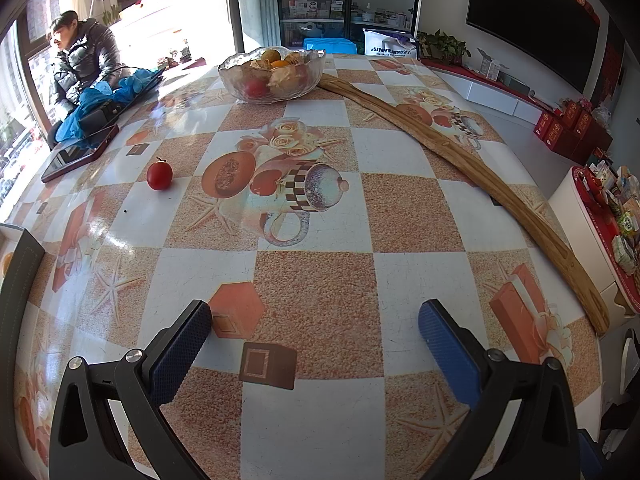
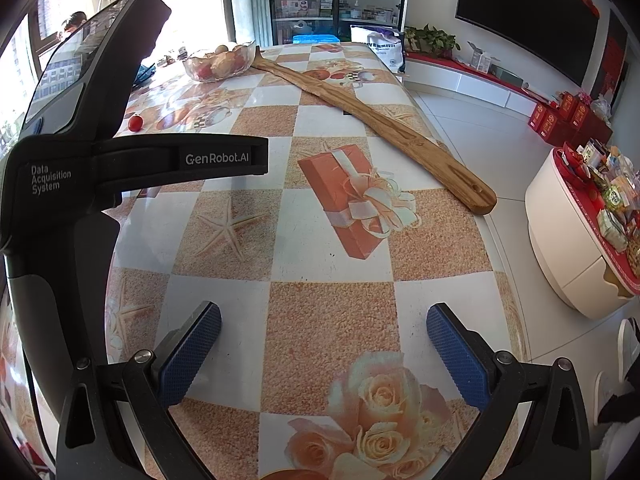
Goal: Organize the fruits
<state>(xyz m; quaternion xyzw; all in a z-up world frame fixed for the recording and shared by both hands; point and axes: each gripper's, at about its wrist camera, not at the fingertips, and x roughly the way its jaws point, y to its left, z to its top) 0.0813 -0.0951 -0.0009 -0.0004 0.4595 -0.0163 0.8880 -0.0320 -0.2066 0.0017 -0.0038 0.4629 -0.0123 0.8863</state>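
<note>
Red, small and round, one tomato-like fruit (image 1: 159, 175) lies alone on the counter (image 1: 320, 280), well apart from the clear glass bowl of fruits (image 1: 272, 74). My left tool (image 1: 314, 334) and right tool (image 2: 323, 338) both hang wide open, holding nothing. I judge the pick-up is not yet begun; next my left tool must reach around this fruit.

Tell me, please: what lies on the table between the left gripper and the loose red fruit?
Nothing. In the left wrist view, only bare patterned tablecloth separates the open left gripper from the red fruit.
</note>
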